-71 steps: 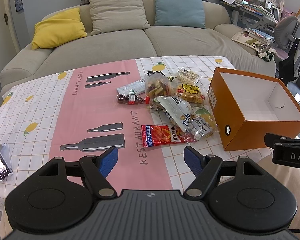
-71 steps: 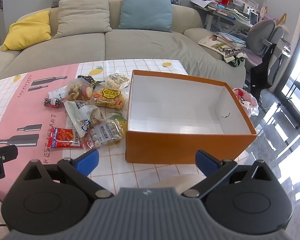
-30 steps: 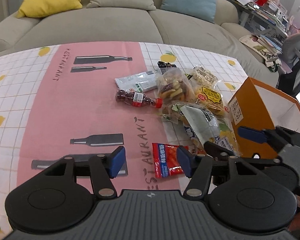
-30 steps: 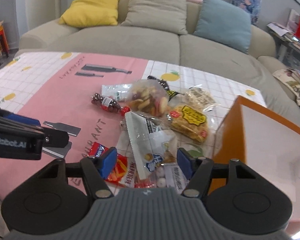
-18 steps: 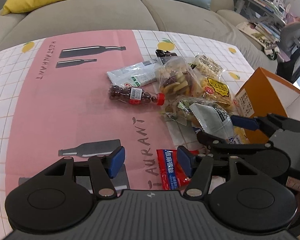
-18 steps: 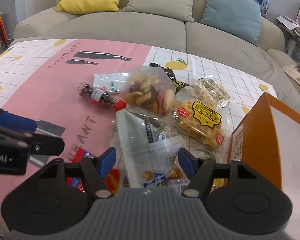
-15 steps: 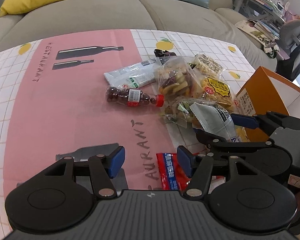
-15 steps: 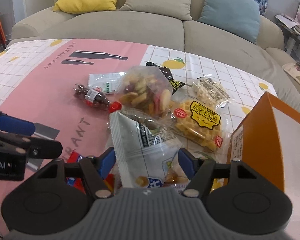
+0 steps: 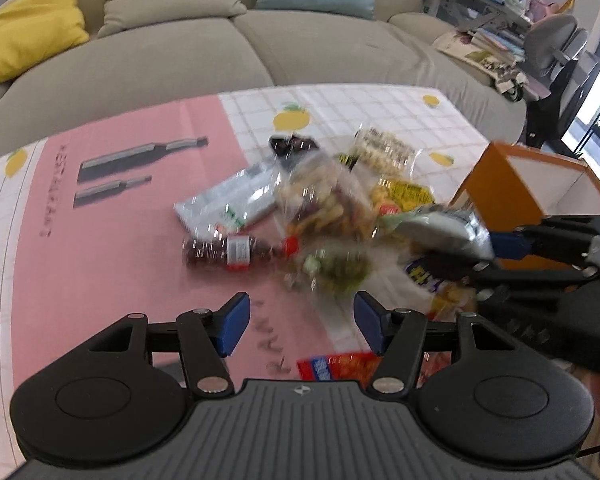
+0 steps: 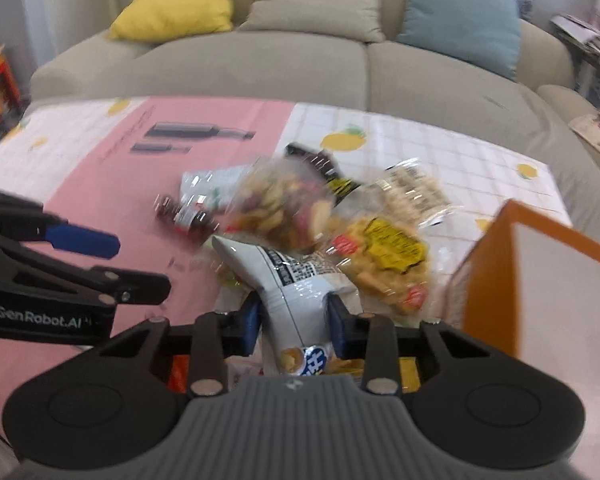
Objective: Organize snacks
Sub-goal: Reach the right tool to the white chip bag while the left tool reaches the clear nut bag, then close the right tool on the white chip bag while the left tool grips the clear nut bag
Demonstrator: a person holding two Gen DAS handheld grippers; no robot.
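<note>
A pile of snack packets lies on the tablecloth beside an open orange box (image 10: pixel 540 280). My right gripper (image 10: pixel 294 326) is shut on a white snack bag (image 10: pixel 296 292) and pinches its middle; the bag also shows in the left wrist view (image 9: pixel 440 228) between the right gripper's blue pads. My left gripper (image 9: pixel 302 322) is open and empty above the cloth, just short of a small red-capped bottle (image 9: pixel 236 250) and a green packet (image 9: pixel 332 268). A red packet (image 9: pixel 336 366) lies under its right finger.
A clear bag of mixed crackers (image 10: pixel 284 204), a yellow-label waffle packet (image 10: pixel 384 256), a white-green packet (image 9: pixel 228 200) and a nougat packet (image 10: pixel 414 188) lie in the pile. A sofa (image 9: pixel 220 52) stands behind the table. The box (image 9: pixel 512 192) is at the right.
My right gripper has shut on the white snack bag and lifted its end off the pile. Both grippers have moved forward toward the snacks; the views are blurred by motion.
</note>
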